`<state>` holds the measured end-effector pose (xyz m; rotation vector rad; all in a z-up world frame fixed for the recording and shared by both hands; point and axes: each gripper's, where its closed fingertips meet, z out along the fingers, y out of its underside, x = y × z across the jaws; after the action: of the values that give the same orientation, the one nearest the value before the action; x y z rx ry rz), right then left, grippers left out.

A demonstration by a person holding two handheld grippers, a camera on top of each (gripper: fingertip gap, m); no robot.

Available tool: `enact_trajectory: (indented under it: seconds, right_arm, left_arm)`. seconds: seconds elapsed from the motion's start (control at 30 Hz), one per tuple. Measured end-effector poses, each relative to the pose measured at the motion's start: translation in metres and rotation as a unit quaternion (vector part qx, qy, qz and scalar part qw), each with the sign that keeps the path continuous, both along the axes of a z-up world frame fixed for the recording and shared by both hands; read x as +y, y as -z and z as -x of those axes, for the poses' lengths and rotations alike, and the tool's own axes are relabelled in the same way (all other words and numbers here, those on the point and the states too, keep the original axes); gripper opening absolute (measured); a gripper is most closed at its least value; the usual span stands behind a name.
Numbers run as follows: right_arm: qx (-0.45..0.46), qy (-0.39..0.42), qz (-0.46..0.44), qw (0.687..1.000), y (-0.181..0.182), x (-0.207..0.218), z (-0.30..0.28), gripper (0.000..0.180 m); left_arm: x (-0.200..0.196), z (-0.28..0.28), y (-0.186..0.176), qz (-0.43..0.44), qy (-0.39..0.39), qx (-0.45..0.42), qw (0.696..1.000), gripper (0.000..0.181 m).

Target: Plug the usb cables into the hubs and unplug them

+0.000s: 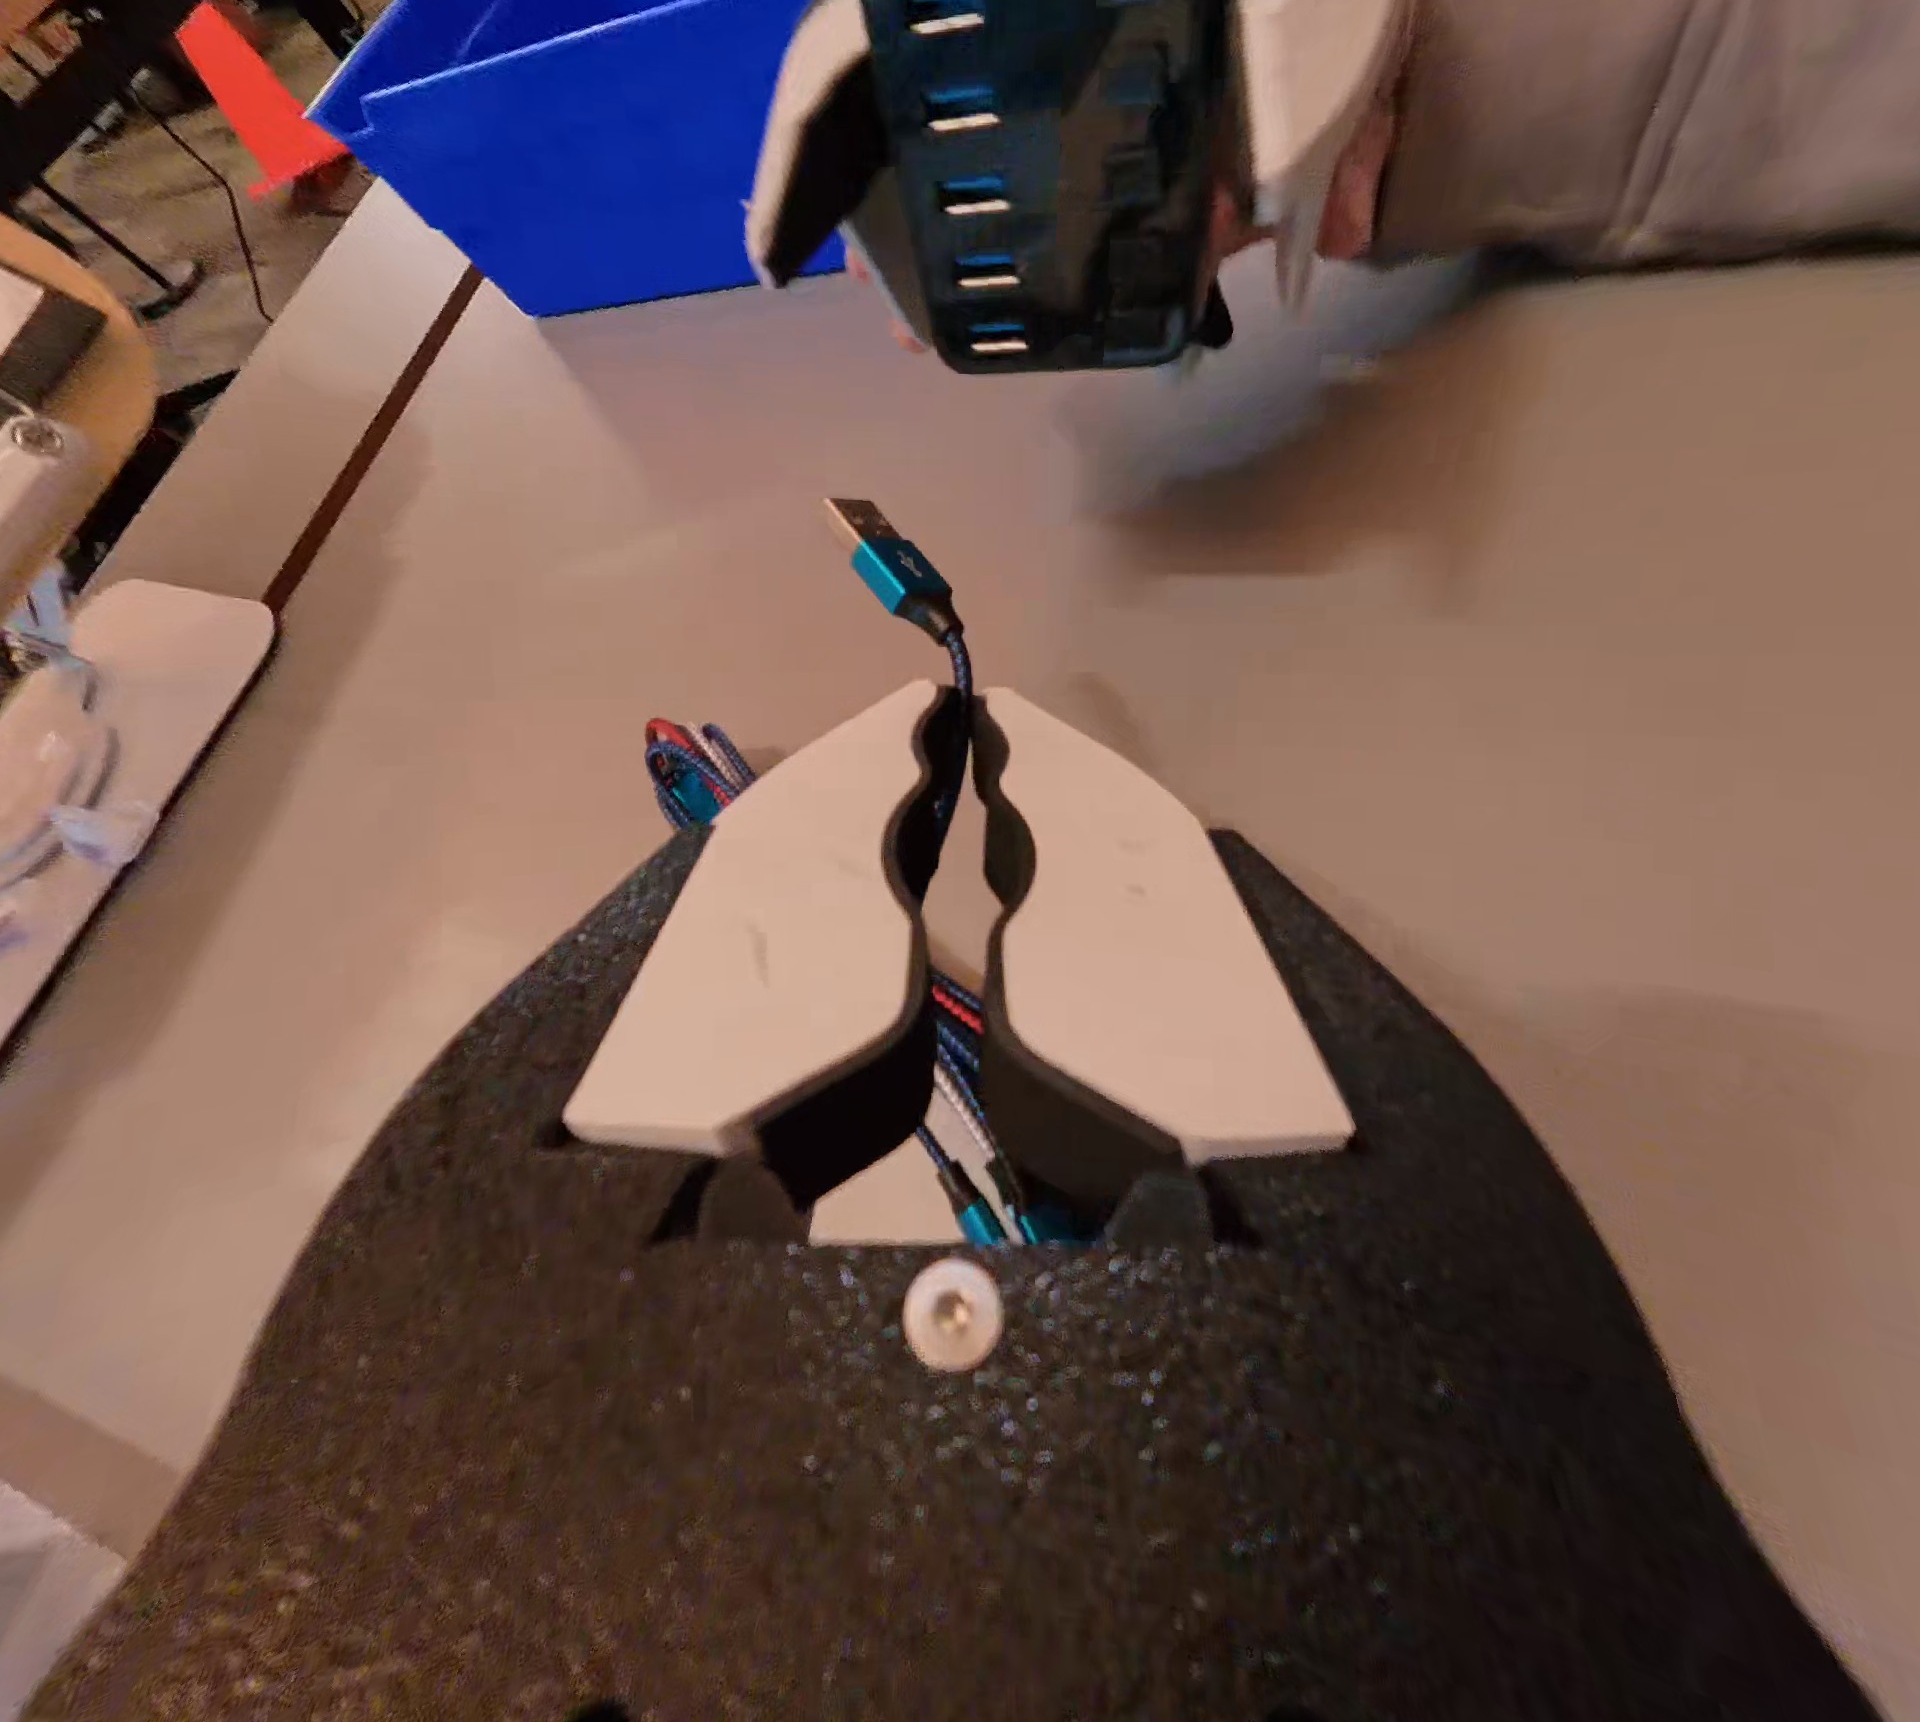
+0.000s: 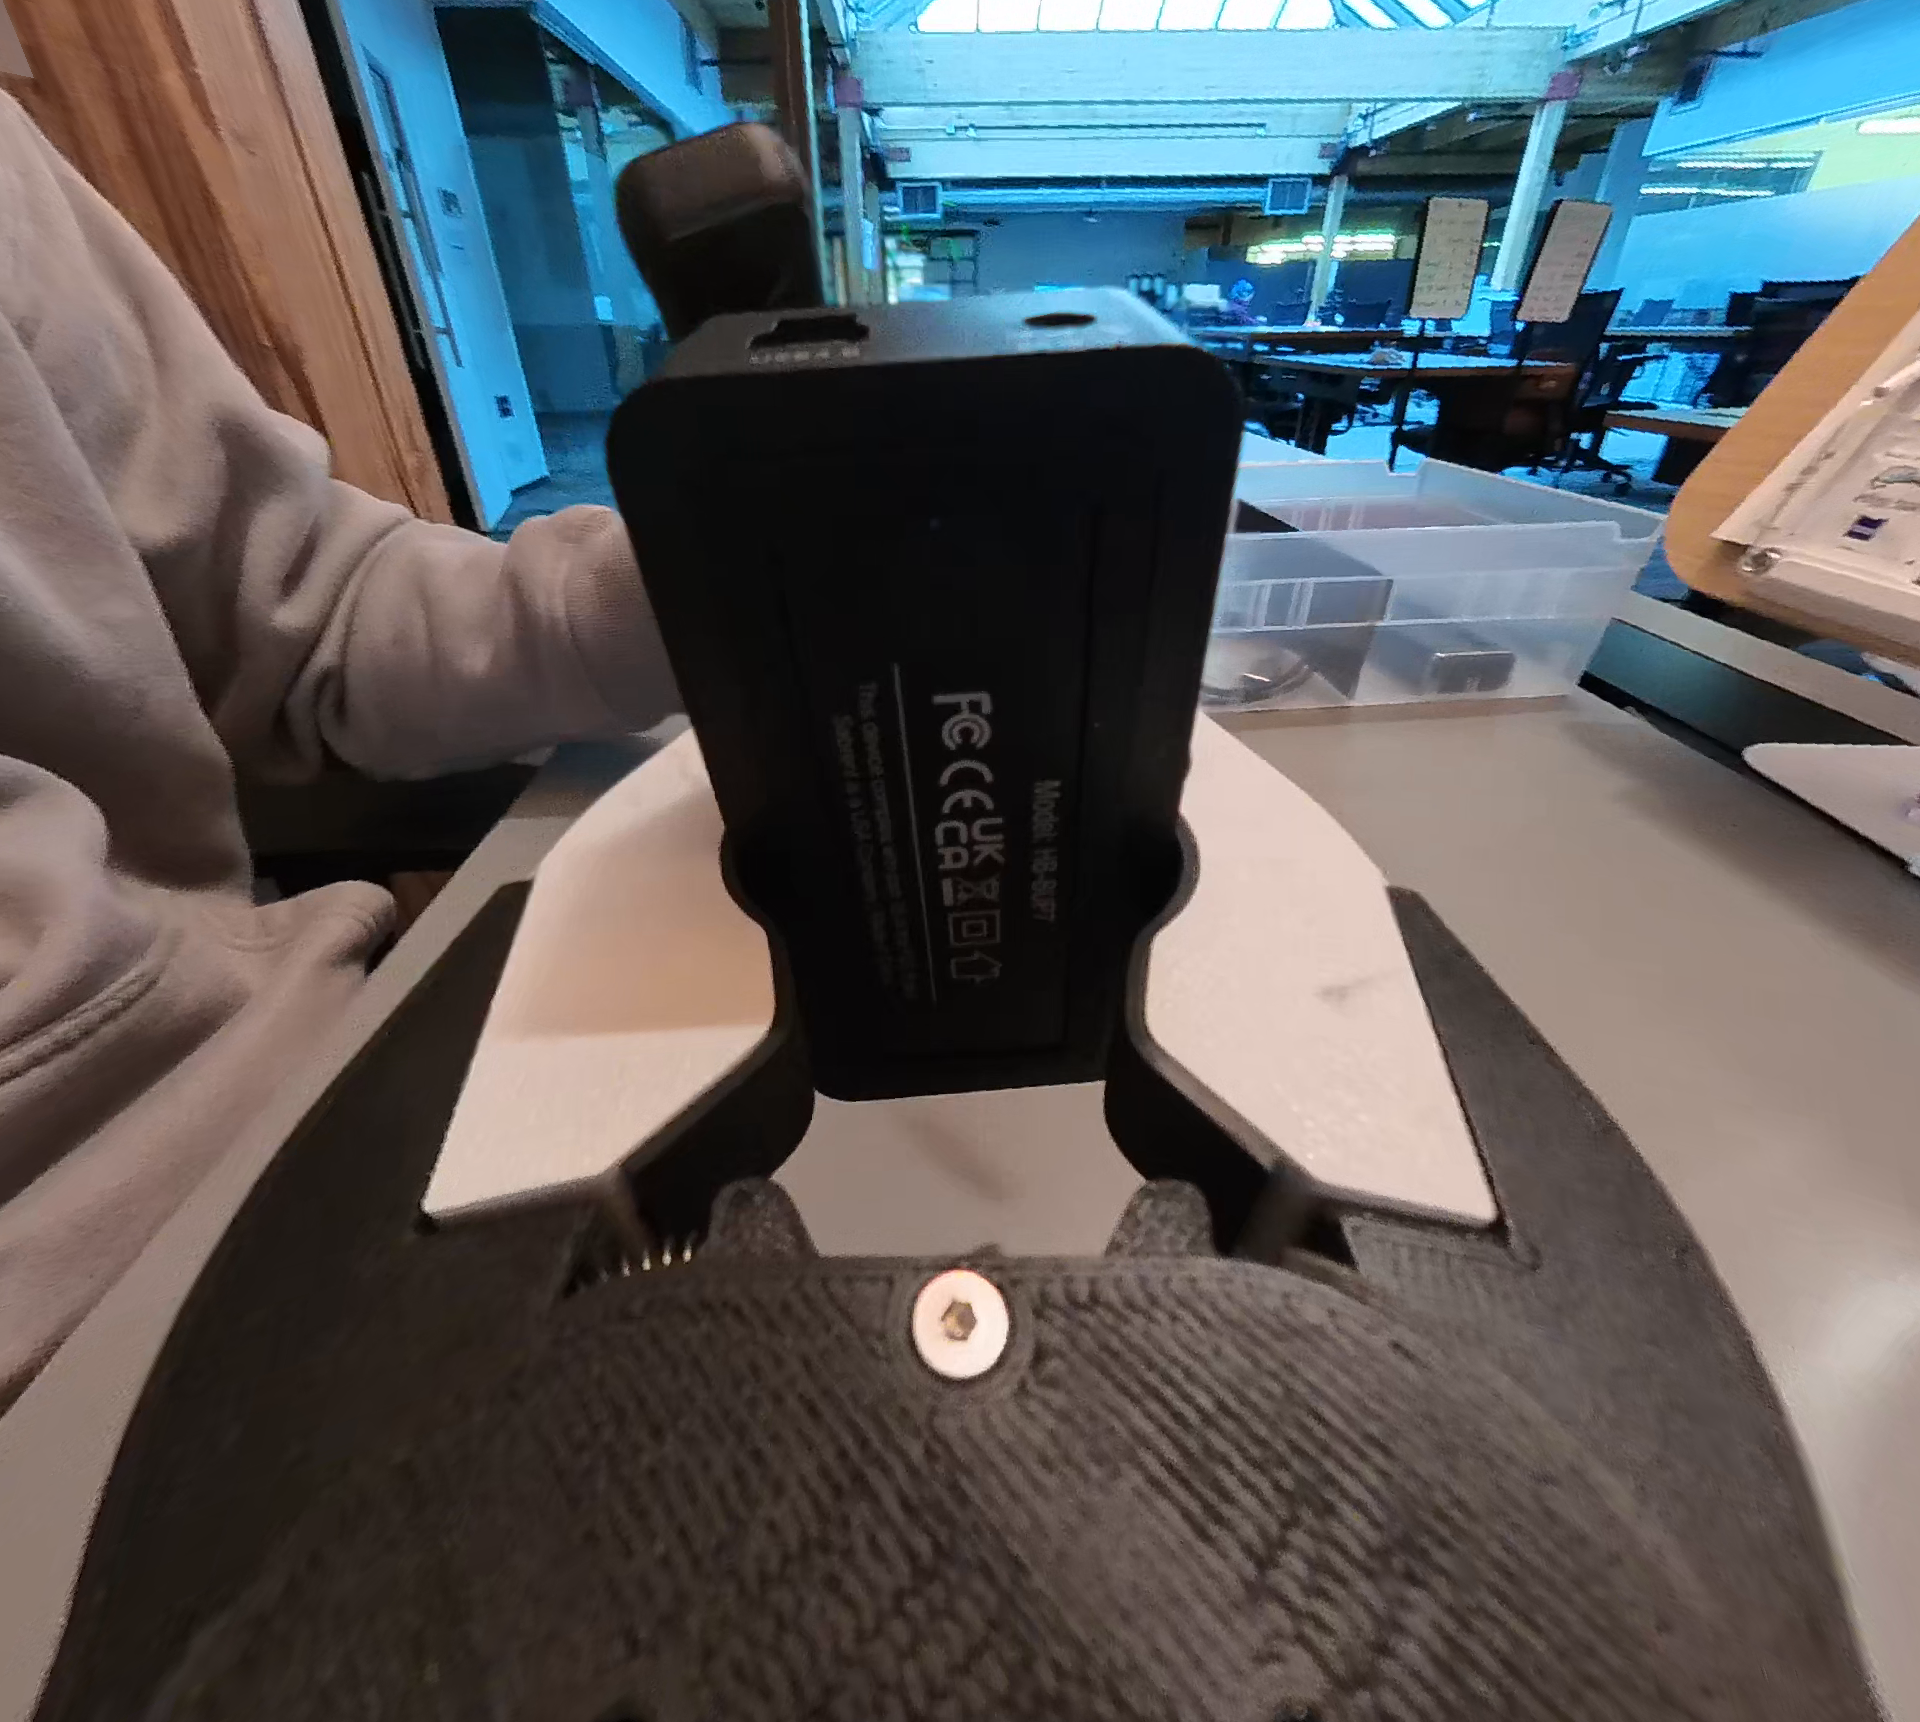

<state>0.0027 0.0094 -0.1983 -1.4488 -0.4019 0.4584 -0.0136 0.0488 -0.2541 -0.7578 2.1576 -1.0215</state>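
Note:
My left gripper (image 1: 961, 698) is shut on a blue braided USB cable (image 1: 958, 675). Its teal plug (image 1: 891, 560) sticks up past the fingertips, metal end free in the air. Above it hangs a black USB hub (image 1: 1023, 93) with a column of several blue ports facing the plug, a gap between them. The right gripper's pale fingers (image 1: 805, 155) clamp the hub in the left wrist view. In the right wrist view my right gripper (image 2: 951, 779) is shut on the hub (image 2: 925, 654), its printed underside toward the camera.
A blue bin (image 1: 582, 103) stands at the back of the grey table (image 1: 520, 529). More braided cables (image 1: 691, 768) lie under my left gripper. A person's grey sleeve (image 1: 1662, 31) is at upper right. A clear bin (image 2: 1423, 592) sits at the right.

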Motion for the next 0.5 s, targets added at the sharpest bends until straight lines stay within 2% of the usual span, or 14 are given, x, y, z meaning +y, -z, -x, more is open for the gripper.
enact_trajectory:
  seconds: [0.1,0.17,0.23,0.3,0.43,0.5]
  right_arm:
    - [-0.012,0.009,0.006,1.000,0.000,-0.006,-0.005,0.072]
    - [-0.017,0.004,0.007,1.000,0.000,-0.011,-0.007,0.072]
    - [-0.016,-0.009,0.013,1.000,0.003,-0.015,-0.007,0.072]
    - [-0.011,-0.025,0.020,0.999,0.008,-0.019,-0.006,0.072]
    - [-0.019,-0.025,0.039,0.999,0.017,-0.021,-0.008,0.072]
    - [-0.018,-0.023,0.039,0.999,0.018,-0.022,-0.008,0.072]
  left_arm:
    - [-0.011,0.005,0.014,-0.020,0.014,0.031,0.999,0.004]
    - [-0.021,0.016,0.032,-0.033,0.040,0.090,0.995,0.005]
    - [-0.028,0.024,0.053,-0.062,0.055,0.136,0.987,0.022]
    - [-0.033,0.029,0.065,-0.073,0.060,0.180,0.979,0.027]
    - [-0.034,0.018,0.060,-0.027,0.026,0.247,0.968,0.025]
    - [-0.029,0.012,0.063,-0.044,0.032,0.274,0.960,0.024]
